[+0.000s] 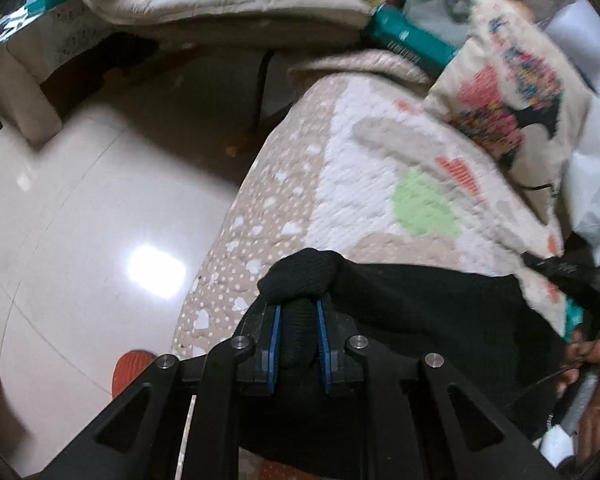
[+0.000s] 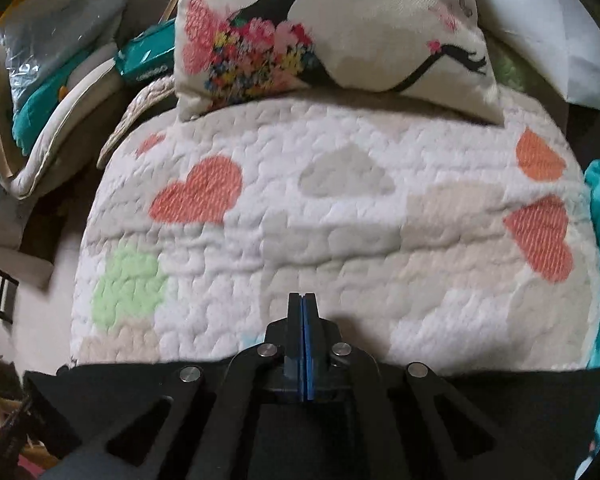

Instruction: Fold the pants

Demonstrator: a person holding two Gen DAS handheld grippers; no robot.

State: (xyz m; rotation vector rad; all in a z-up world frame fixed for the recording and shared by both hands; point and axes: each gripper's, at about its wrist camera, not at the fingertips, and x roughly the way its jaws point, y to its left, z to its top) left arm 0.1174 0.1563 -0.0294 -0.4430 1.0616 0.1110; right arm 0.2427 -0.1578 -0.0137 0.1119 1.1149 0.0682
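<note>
A bunched fold of the black pants (image 1: 440,312) is clamped between the 2 blue pads (image 1: 276,336) of the left gripper (image 1: 298,320), with a hump of fabric pushed up just past the fingertips. From that grip the pants are spread out to the right of the gripper and under it, across the near edge of a quilt (image 1: 360,168) patterned with hearts and a green patch. Left of the gripper, a shiny tiled floor (image 1: 80,220) is seen below the quilt's edge. A hand (image 1: 596,364) is seen at the far right.

The right gripper (image 2: 303,304) is clenched, its 2 blue pads pressed flat together at the tips with nothing seen between them. The straight edge of the pants (image 2: 120,376) is laid behind the fingertips, under the gripper body, across the quilt (image 2: 340,220). Well ahead of the fingertips, a printed pillow (image 2: 380,40) is propped at the quilt's far end.
</note>
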